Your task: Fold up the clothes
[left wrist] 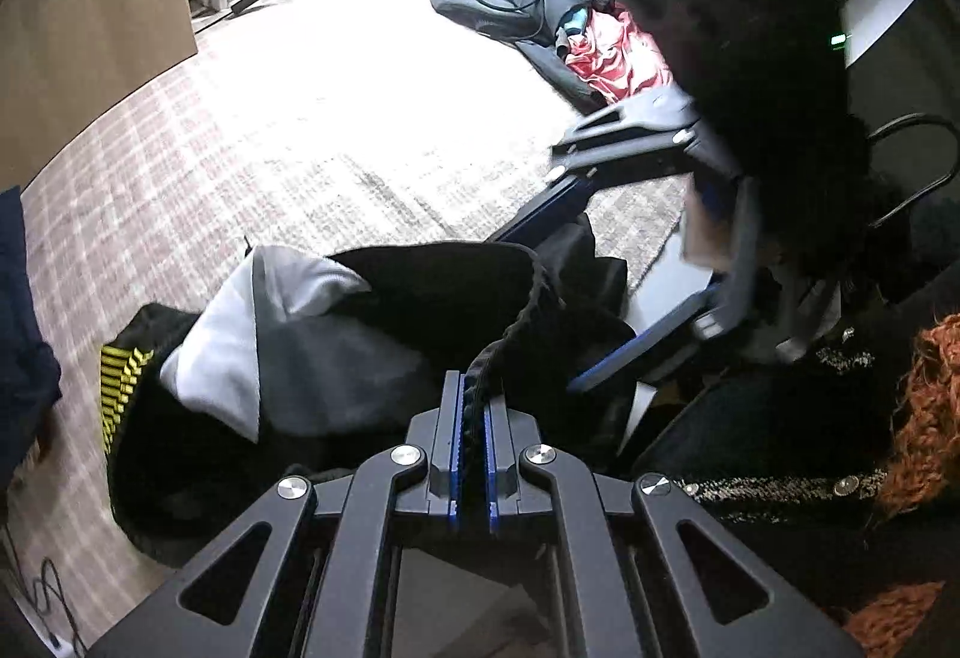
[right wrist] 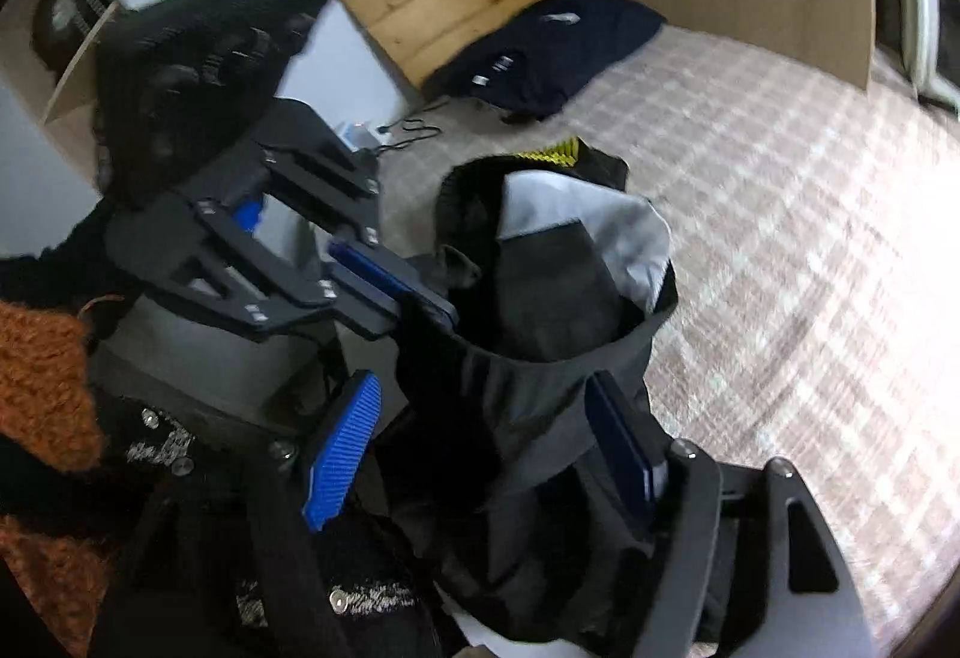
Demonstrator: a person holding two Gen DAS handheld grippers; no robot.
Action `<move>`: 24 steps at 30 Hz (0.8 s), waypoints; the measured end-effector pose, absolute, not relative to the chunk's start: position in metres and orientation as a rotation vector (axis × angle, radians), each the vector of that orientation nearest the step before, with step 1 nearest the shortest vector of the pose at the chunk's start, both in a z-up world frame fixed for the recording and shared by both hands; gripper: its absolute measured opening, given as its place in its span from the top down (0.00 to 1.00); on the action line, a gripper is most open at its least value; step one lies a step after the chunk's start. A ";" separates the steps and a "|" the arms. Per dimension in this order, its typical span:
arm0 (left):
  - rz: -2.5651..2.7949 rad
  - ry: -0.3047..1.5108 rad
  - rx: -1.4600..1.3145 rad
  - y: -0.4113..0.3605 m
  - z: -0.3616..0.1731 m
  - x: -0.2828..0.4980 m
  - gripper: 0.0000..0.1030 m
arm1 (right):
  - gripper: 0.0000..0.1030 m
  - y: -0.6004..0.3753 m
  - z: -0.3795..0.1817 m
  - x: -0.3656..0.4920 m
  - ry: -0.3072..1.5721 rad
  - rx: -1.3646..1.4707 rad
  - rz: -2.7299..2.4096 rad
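Observation:
A black garment with grey and white lining and a yellow striped label (left wrist: pixel 372 334) hangs bunched above the carpet. My left gripper (left wrist: pixel 474 394) is shut on its black hem edge. It also shows in the right wrist view (right wrist: pixel 420 292), pinching the garment's rim (right wrist: pixel 540 352). My right gripper (right wrist: pixel 480 448) is open, its blue pads on either side of the hanging black cloth. In the left wrist view the right gripper (left wrist: pixel 600 268) stands open to the right of the garment.
A checked carpet (left wrist: pixel 300 117) covers the floor. A dark bag with red cloth (left wrist: pixel 540 9) lies far off. A navy garment (right wrist: pixel 552 51) lies by a wooden board (right wrist: pixel 456 9). An orange knit sleeve (right wrist: pixel 42 376) is close by. Cables (right wrist: pixel 408 129) lie on the floor.

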State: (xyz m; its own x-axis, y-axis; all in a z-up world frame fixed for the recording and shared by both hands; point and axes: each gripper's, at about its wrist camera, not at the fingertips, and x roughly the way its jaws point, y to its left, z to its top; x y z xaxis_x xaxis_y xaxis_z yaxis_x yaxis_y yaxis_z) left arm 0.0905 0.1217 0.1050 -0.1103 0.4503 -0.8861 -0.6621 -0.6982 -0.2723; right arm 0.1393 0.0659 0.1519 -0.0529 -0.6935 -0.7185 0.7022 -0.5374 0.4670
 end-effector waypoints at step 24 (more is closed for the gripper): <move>2.058 0.299 -1.502 0.070 0.093 0.005 0.59 | 0.95 0.237 0.186 0.107 -0.305 1.311 -2.290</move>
